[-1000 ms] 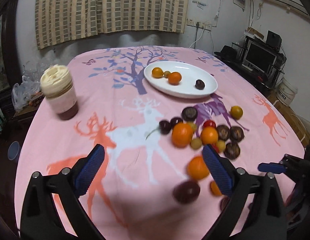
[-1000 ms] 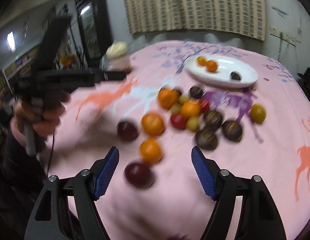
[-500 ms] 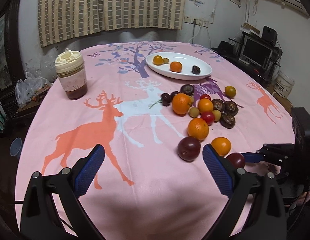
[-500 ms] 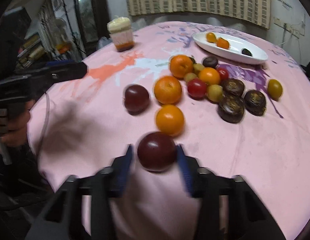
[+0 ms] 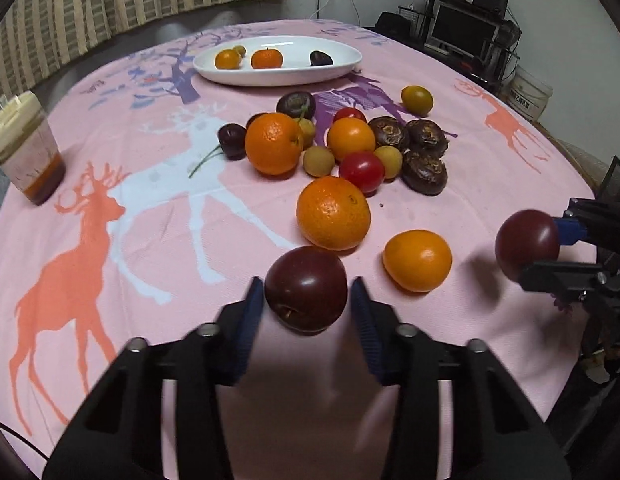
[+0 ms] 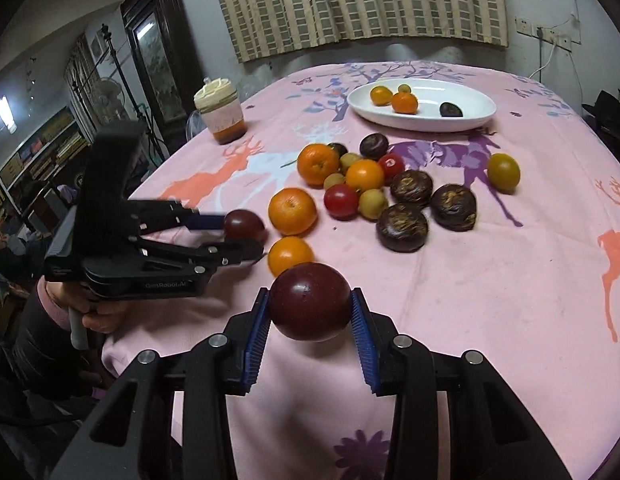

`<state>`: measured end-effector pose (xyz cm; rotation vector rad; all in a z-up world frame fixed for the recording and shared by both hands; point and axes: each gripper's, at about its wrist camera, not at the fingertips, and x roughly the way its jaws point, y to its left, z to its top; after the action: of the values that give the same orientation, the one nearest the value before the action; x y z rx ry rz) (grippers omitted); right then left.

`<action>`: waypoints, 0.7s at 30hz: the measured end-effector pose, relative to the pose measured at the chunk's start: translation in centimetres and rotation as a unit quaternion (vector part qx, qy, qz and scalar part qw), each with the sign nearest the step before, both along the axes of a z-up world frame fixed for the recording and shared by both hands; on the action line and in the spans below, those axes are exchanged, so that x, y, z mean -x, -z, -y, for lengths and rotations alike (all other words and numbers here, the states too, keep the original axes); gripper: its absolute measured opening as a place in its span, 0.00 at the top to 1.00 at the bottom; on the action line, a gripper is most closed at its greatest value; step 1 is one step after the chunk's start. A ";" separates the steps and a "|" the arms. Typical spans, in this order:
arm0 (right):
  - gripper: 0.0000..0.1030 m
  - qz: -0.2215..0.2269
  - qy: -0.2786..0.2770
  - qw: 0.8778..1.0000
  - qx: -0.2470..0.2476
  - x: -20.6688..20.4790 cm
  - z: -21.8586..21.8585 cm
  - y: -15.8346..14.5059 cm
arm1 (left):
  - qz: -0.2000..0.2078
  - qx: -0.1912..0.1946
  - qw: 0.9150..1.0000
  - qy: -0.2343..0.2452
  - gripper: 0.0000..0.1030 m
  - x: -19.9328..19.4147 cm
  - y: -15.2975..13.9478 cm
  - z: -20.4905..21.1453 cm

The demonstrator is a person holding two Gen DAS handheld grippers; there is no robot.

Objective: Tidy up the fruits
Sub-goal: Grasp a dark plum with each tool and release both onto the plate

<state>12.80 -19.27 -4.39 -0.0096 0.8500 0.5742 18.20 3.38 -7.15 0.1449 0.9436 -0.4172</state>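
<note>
left gripper [image 5: 308, 300] fingers clamped on a dark plum [image 5: 306, 289] | right gripper [image 6: 310, 314] fingers pinching a second plum [image 6: 310, 306] | oranges [image 5: 333, 213] just ahead on the surface [image 5: 150, 216] | left gripper body reads "GenRobot.AI"

readable text

only one marking can be read: pale lettering on the black body of the left gripper [image 6: 246, 236], seen from the right wrist view, which looks like "genrobot.ai", though the first letters are soft. the white bucket [image 5: 530, 90] beside the table carries dark print too small to read.
</note>
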 end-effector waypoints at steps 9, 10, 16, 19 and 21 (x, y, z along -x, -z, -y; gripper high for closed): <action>0.61 0.024 0.033 0.999 -0.019 -8.3 2.5 -3.3 | 0.020 0.047 0.999 -0.004 0.64 -4.8 -6.4 -1.3; 0.61 0.029 0.041 0.998 -0.025 -10.0 2.7 -3.7 | 0.030 0.046 0.998 -0.009 0.64 -6.9 -7.4 -0.9; 0.61 0.024 0.091 0.995 -0.037 -23.2 3.1 -3.8 | 0.031 0.043 0.998 -0.032 0.64 -20.0 -8.4 3.3; 0.61 0.017 0.111 0.993 -0.027 -27.5 2.6 -2.6 | 0.012 0.026 0.998 -0.047 0.64 -24.9 -6.9 5.4; 0.59 0.006 0.111 0.994 -0.020 -29.2 2.1 -1.7 | 0.002 0.012 0.998 -0.063 0.63 -26.8 -5.9 6.2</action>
<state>42.00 -21.40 -2.69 0.1175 0.8149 0.3817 45.00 -2.84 -1.23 0.0641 0.9373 -0.3119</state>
